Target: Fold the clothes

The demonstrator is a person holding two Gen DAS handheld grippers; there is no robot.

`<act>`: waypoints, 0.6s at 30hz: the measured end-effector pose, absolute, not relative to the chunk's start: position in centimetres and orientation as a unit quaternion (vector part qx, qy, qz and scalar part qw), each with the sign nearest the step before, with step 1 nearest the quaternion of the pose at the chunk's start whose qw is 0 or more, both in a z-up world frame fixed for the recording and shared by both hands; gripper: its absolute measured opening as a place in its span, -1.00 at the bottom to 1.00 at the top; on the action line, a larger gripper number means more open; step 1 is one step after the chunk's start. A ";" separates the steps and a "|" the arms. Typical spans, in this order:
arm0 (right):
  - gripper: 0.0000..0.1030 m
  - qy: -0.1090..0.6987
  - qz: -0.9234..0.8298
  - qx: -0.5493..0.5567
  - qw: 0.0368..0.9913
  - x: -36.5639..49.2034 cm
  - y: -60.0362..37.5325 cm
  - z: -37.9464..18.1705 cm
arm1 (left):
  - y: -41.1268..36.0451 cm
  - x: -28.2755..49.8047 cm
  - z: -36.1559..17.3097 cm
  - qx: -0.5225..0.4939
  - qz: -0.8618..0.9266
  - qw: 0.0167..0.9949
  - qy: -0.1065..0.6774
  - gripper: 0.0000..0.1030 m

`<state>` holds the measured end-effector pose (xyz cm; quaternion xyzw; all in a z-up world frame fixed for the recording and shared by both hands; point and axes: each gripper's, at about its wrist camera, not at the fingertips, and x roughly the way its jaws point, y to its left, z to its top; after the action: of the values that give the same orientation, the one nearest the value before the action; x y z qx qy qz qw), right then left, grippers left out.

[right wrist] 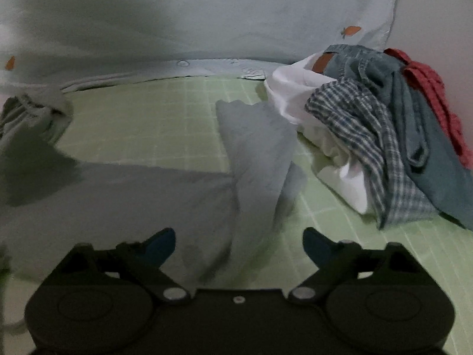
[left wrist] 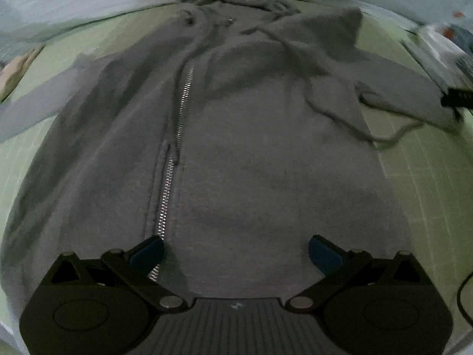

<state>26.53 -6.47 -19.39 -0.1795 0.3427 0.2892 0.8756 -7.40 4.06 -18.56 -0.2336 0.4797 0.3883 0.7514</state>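
- Left gripper point(left wrist: 236, 253): nearest item in the left wrist view; black linkage, blue-padded fingers spread wide, nothing between them. It hangs over the lower hem area of the hoodie; contact with the cloth cannot be told.
- Right gripper point(right wrist: 239, 244): nearest item in the right wrist view; same build, fingers spread wide, holding nothing. Left finger lies over grey cloth, right finger over bare mat.
- Grey hoodie point(left wrist: 251, 162): zip-front, spread flat and front side up on the mat, hem toward the left gripper, hood at the far end.
- Zipper point(left wrist: 174, 159): silver teeth running from the hem, just beside the left finger, up toward the collar; closed in the lower part, parted higher up.
- Sleeve, right side point(right wrist: 257, 148): grey, rumpled, bent and angled away from the body across the mat toward the clothes pile.
- Drawstring point(left wrist: 354, 124): grey cord trailing off the chest onto the mat.
- Green mat point(right wrist: 165, 118): pale green with a light grid, lying under all garments.
- Clothes pile point(right wrist: 384, 124): unfolded heap on the mat's far right; white cloth, blue-and-white check, blue denim, red check, overlapping.
- Pale blue sheet point(right wrist: 207, 14): backdrop beyond the mat, printed with small orange carrots.
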 end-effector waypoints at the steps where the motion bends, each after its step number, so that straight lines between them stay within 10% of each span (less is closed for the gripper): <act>1: 0.43 0.350 0.293 -0.174 0.873 27.4 -6.5 -19.8 | 4.1 -7.3 -18.6 -0.238 0.396 0.747 0.478 1.00; 6: -0.78 0.345 0.307 -0.121 0.879 28.2 -9.0 -19.9 | 4.4 -7.1 -18.6 -0.257 0.420 0.727 0.479 1.00; 15: -0.78 0.390 0.321 -0.103 0.857 22.0 -17.9 -19.1 | 5.5 -6.5 -18.7 -0.276 0.421 0.707 0.496 1.00; 18: -0.09 0.391 0.320 -0.149 0.850 20.3 -18.3 -18.5 | 5.8 -6.4 -18.7 -0.278 0.422 0.704 0.500 1.00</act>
<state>20.33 -18.31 -18.49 -0.1488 0.3908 0.3198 0.8502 -6.36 5.83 -18.73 -0.2781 0.4997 0.4219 0.7035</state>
